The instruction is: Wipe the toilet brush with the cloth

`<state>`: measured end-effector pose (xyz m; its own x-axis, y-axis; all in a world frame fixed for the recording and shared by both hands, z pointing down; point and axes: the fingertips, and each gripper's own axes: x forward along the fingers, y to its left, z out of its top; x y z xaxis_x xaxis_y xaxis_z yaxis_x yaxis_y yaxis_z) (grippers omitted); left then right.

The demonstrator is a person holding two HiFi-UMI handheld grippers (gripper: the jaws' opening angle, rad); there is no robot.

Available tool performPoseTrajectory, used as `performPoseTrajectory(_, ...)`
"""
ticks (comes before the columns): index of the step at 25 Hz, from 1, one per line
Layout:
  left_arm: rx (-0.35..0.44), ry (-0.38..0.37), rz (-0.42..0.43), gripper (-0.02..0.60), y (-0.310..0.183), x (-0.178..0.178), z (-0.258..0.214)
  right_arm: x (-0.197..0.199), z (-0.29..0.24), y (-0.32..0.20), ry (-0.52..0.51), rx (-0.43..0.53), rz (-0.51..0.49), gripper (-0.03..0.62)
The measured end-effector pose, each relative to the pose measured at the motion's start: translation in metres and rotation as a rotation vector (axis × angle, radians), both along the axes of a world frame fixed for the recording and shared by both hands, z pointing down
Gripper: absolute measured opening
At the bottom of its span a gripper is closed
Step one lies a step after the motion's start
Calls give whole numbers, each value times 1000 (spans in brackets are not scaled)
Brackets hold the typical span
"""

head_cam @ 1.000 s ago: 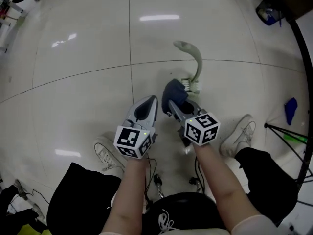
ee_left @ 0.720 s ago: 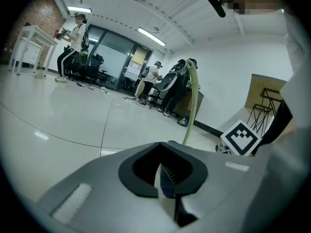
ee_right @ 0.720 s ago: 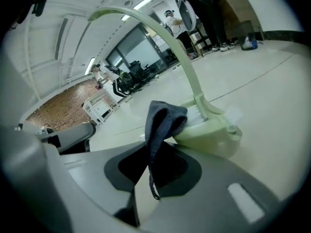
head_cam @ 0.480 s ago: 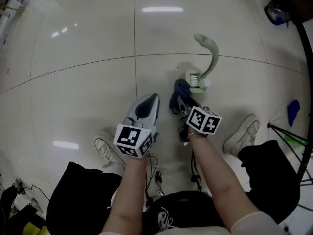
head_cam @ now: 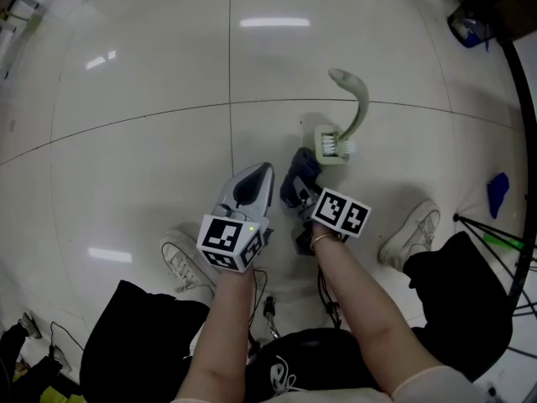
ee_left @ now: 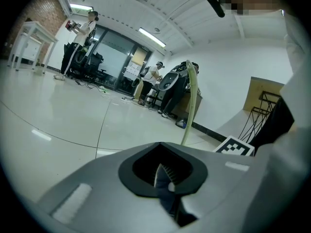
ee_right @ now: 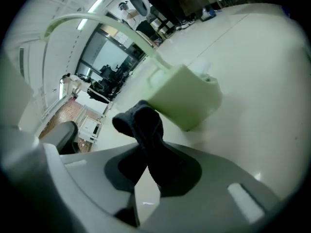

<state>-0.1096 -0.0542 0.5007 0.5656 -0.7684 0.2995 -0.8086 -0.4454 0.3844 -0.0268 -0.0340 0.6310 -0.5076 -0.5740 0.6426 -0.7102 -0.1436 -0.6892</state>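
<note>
Nearest, the left gripper (head_cam: 256,179) hangs at 6 o'clock of the scene, jaws pressed together with nothing between them. Just to its 3 o'clock, the right gripper (head_cam: 304,190) is clenched on the dark blue cloth (head_cam: 299,168), which bunches up out of its jaws. Beyond, at 1 o'clock of the cloth, the pale green toilet brush (head_cam: 331,143) lies on the white tiled floor (head_cam: 143,74), head toward the cloth and curved handle running away. The cloth sits just beside the head; whether they touch cannot be told. So the cloth seems fetched and brought up, while the wiping of head and handle looks largely undone.
</note>
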Motion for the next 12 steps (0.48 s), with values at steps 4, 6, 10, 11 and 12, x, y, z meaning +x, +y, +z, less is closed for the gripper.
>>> performPoseTrajectory(4, 22, 7, -16, 6, -4, -7, -10, -23, -49, -34, -1, 156, -16, 67)
performPoseTrajectory(6, 25, 8, -28, 6, -5, -12, -12, -25, -60, -52, 2, 185, 15, 67)
performPoseTrajectory(10, 24, 7, -43, 6, -7, -24, -12, -18, -47, -64, -25, 114, 131, 67)
performPoseTrajectory(11, 23, 6, -42, 6, -7, -26, -12, -14, -40, -64, -33, 89, 165, 67)
performPoseTrajectory(12, 21, 5, -40, 6, -7, -28, -11, -11, -32, -62, -41, 64, 198, 67)
